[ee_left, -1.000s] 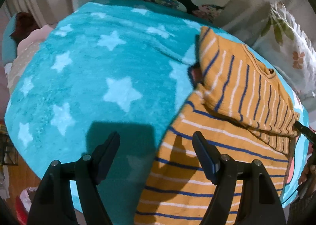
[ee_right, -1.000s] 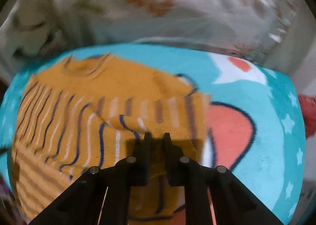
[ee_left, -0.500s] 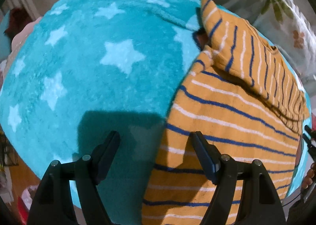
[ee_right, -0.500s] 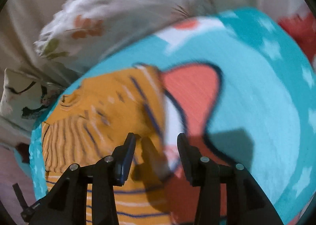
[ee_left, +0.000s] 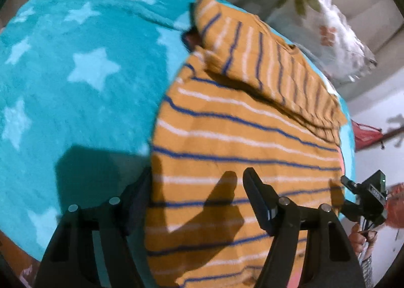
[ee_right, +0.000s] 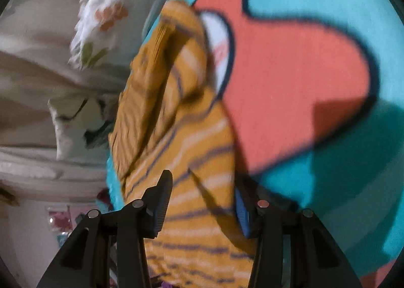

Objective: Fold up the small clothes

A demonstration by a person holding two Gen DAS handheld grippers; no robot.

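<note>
An orange shirt with blue and white stripes [ee_left: 240,136] lies flat on a teal star blanket [ee_left: 75,80], its top part folded down over the body. My left gripper [ee_left: 199,192] is open low over the shirt's near left edge, the fabric between its fingers. In the right wrist view the shirt [ee_right: 181,136] runs up the middle; my right gripper [ee_right: 202,199] is open with the shirt's edge between its fingers. The right gripper also shows in the left wrist view [ee_left: 366,199] at the shirt's right edge.
A floral pillow [ee_left: 325,25] and beige bedding lie beyond the shirt. The blanket has a large coral shape with a dark outline [ee_right: 290,80] to the right of the shirt. The bed's near edge is at the lower left [ee_left: 15,242].
The right gripper opened, let go of the folded shirt part and swung to the shirt's right edge. The left gripper moved right, over the shirt's left edge.
</note>
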